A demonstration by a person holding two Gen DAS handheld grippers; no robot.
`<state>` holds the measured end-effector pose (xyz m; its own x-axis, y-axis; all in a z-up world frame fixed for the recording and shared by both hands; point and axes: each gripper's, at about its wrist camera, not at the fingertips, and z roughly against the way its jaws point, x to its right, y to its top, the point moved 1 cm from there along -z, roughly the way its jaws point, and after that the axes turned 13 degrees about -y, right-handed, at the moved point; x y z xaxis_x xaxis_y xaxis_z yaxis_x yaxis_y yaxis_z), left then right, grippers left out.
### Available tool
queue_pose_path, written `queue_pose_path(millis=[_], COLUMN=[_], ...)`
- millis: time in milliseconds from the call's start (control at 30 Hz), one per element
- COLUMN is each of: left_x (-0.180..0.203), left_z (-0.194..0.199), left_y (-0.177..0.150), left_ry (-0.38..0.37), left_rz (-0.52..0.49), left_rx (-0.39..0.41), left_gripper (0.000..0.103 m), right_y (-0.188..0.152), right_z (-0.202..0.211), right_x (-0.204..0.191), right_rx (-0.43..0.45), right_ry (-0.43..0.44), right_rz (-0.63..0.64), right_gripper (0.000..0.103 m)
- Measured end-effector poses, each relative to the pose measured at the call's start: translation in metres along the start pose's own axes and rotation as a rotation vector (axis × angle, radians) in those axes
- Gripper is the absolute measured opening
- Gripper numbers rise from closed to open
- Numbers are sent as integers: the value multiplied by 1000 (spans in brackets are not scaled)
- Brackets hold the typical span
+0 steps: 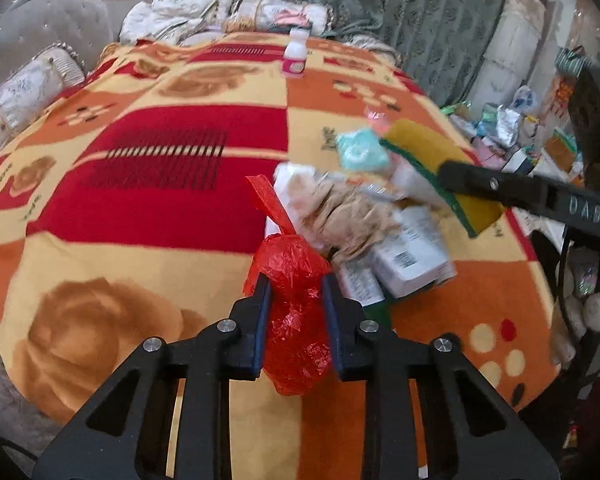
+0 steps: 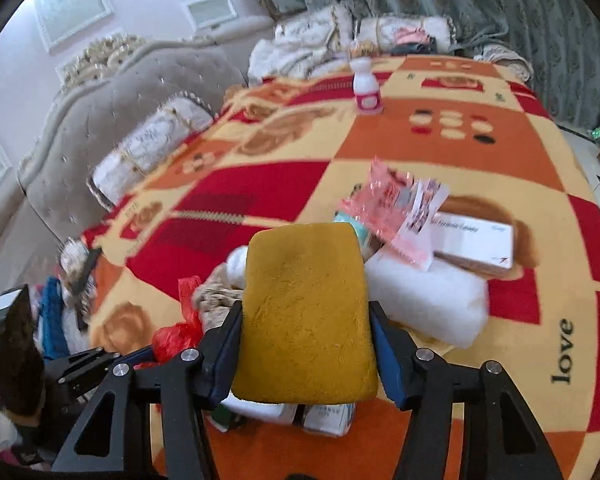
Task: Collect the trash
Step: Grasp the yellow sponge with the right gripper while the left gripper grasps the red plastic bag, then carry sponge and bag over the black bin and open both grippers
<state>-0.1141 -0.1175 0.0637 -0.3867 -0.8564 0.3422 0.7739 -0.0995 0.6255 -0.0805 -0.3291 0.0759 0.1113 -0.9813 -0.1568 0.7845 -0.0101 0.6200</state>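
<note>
My left gripper is shut on a crumpled red plastic bag, held over the patterned blanket; the bag also shows in the right wrist view. My right gripper is shut on a yellow sponge with a green edge, seen from the side in the left wrist view. Under both lies a trash pile: crumpled brown paper, white boxes, a teal wrapper, a pink wrapper, white padding.
A small white bottle with a pink label stands at the far end of the bed, also in the right wrist view. Pillows and a grey headboard line the left. Cluttered items lie beyond the right edge.
</note>
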Motion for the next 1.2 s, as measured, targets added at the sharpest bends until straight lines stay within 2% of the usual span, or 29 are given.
queue_pose_path(millis=[67, 167, 367, 600, 900, 1000, 1200], left_x=[6, 17, 61, 143, 238, 265, 313], left_z=[13, 26, 24, -19, -73, -90, -122], left_y=[5, 14, 32, 40, 34, 32, 27], left_ry=[-13, -53, -123, -233, -312, -355, -441], left_rz=[-13, -20, -81, -190, -306, -321, -327], left_rx=[23, 44, 51, -17, -109, -138, -184], left_gripper=[22, 22, 22, 22, 22, 22, 22], right_y=[-1, -6, -21, -45, -87, -103, -130], right_z=[15, 35, 64, 98, 142, 153, 168], right_x=[5, 12, 48, 121, 217, 249, 300], right_rx=[21, 51, 85, 100, 102, 92, 79], right_ry=[18, -6, -64, -180, -348, -408, -475], right_rz=[-8, 12, -26, -145, -296, -347, -447], right_gripper=[57, 57, 57, 57, 57, 57, 57])
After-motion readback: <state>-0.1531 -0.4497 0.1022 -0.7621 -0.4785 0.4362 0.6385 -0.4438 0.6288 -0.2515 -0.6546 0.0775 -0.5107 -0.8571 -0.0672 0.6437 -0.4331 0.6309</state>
